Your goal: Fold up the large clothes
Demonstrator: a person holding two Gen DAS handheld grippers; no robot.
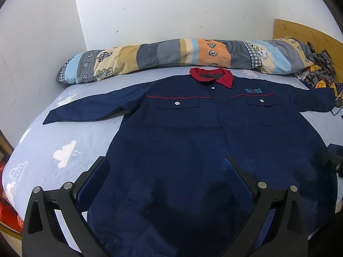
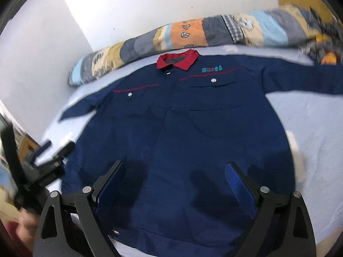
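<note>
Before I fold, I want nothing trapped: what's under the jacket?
Around the jacket only the cloud-print sheet shows. Whatever lies beneath its body and sleeves is covered; no lumps show.

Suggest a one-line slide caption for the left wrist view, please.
Open left gripper poised above a navy work jacket with red collar, spread flat on a cloud-print bed.

Both fisheye views bend straight lines and darken to a black rim at the corners. Light falls brightly on the white wall (image 1: 171, 10), washing it out near the top. The left wrist view is sharp. The right wrist view is smeared by motion blur, worst toward its edges. On the navy jacket (image 2: 182, 139), soft dark shadows lie near its bottom hem.
</note>
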